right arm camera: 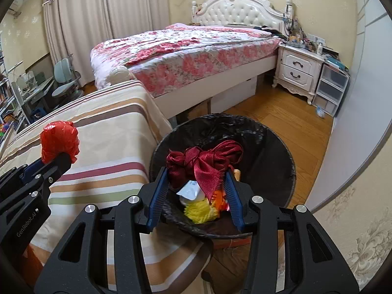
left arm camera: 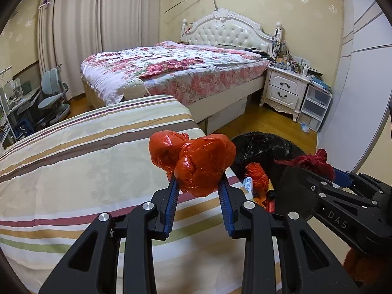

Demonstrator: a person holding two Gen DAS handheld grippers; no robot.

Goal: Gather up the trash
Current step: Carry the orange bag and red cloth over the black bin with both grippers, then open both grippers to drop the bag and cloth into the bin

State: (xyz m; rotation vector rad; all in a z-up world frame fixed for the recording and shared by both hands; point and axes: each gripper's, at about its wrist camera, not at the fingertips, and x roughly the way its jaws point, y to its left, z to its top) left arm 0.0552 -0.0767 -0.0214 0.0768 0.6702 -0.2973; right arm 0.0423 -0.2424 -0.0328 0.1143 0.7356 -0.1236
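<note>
Both grippers held red trash beside and over the black-lined round bin.

At nine o'clock of the bin, the left gripper (left arm camera: 198, 183) was closed to a middling gap on a crumpled orange-red plastic bag wad (left arm camera: 193, 163), its blue pads (left arm camera: 171, 196) pressing both sides; the wad hung over the edge of the striped cream bedspread (left arm camera: 73, 161), its long axis running from ten o'clock to four o'clock, lumpy end toward ten. Further right, the right gripper (right arm camera: 197, 186) gripped a dark red satin ribbon bow (right arm camera: 203, 159) at a similar width, directly above the black-lined round bin (right arm camera: 269, 147). The bow lay crosswise, nine to three o'clock, one frayed tail (right arm camera: 208, 181) pointing to six. Below it in the bin lay a yellow fuzzy ball (right arm camera: 199, 212) and white paper (right arm camera: 189, 188).
</note>
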